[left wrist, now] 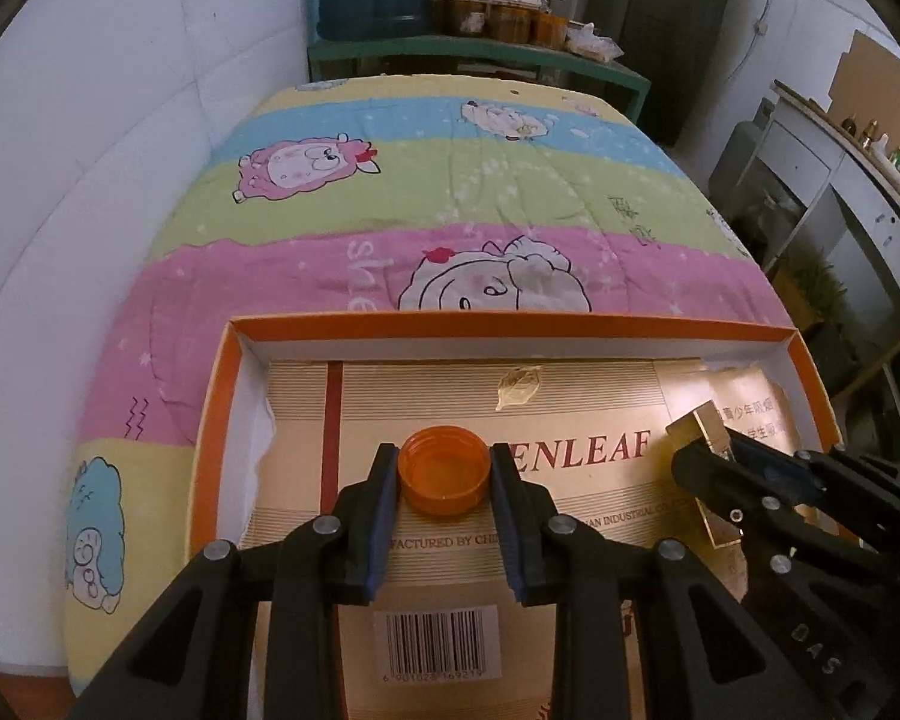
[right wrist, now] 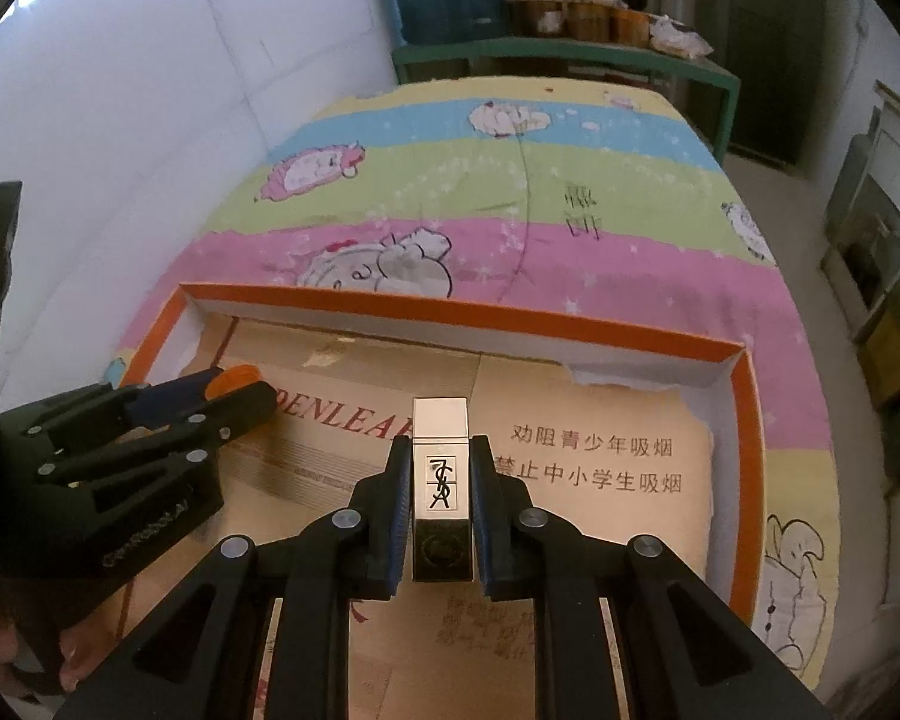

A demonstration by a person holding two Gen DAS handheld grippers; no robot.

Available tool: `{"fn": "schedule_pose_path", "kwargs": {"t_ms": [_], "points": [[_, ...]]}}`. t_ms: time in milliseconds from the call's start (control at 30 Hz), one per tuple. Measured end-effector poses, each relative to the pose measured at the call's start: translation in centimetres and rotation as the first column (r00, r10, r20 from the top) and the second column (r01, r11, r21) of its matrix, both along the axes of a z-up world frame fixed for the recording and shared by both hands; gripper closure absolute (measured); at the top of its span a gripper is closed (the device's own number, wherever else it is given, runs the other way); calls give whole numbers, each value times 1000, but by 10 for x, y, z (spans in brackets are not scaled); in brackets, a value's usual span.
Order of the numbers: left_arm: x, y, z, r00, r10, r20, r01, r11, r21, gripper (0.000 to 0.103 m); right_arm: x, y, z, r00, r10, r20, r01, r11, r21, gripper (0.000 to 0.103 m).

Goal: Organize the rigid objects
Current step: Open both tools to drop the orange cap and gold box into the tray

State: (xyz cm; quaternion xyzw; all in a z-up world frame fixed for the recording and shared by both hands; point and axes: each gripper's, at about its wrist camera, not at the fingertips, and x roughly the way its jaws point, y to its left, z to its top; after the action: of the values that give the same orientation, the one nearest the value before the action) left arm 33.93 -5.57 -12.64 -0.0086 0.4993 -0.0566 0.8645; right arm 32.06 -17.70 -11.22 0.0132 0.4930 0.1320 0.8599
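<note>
On a bed spread with a quilt [left wrist: 450, 180] striped in pastel yellow, blue, green and pink and printed with cartoon sheep: one shallow cardboard box lid [left wrist: 510, 321], orange rim, white inner walls, floor lined with flattened gold-coloured carton card [left wrist: 570, 396] bearing red lettering, Chinese text and a barcode.

Item 1: round orange plastic bottle cap [left wrist: 444, 471], open side up, pinched at its two sides between the blue-padded black fingers of the left gripper [left wrist: 444, 465]. It sits over the left half of the lid's floor; whether it rests on the card or hangs just above it cannot be told.

Item 2: square-sectioned gold metallic lipstick case [right wrist: 441, 483] with a black monogram on its upper face, clamped lengthwise between the pads of the right gripper [right wrist: 441, 468], jaws pressed against its two long sides. It is over the middle-right of the lid's floor, pointing toward the far rim.

Both grippers stand side by side above the lid, apart from each other.

Surroundings: white wall to the left; green shelving [left wrist: 480, 54] with jars and a blue container beyond the bed.
</note>
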Motion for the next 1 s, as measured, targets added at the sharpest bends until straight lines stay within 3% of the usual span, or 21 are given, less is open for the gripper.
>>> {"fn": "schedule_pose_path", "kwargs": {"t_ms": [167,267,333,500,767,1000], "points": [[-1,-1,1,1000,-8,-5,8,1000,2,70,3,1,-4,1000,8,-14,-8,1000,2,85],[0,2,1,999,-33,-8,33,999,-38,59,2,0,-4,1000,13,-15,-13,1000,4,83],[3,1,1,998,-68,-12,67,995,-77,45,1,1,-4,1000,14,-14,-14,1000,4,77],[1,1,1,999,-48,-7,47,997,-64,44,-3,0,-2,1000,-7,6,7,999,-42,55],[-12,9,6,1000,-27,9,28,994,-108,44,-21,-7,8,998,-36,44,38,997,-61,54],[-30,8,25,996,-55,65,60,995,-77,44,-35,-10,18,997,-52,60,55,998,-39,54]]}}
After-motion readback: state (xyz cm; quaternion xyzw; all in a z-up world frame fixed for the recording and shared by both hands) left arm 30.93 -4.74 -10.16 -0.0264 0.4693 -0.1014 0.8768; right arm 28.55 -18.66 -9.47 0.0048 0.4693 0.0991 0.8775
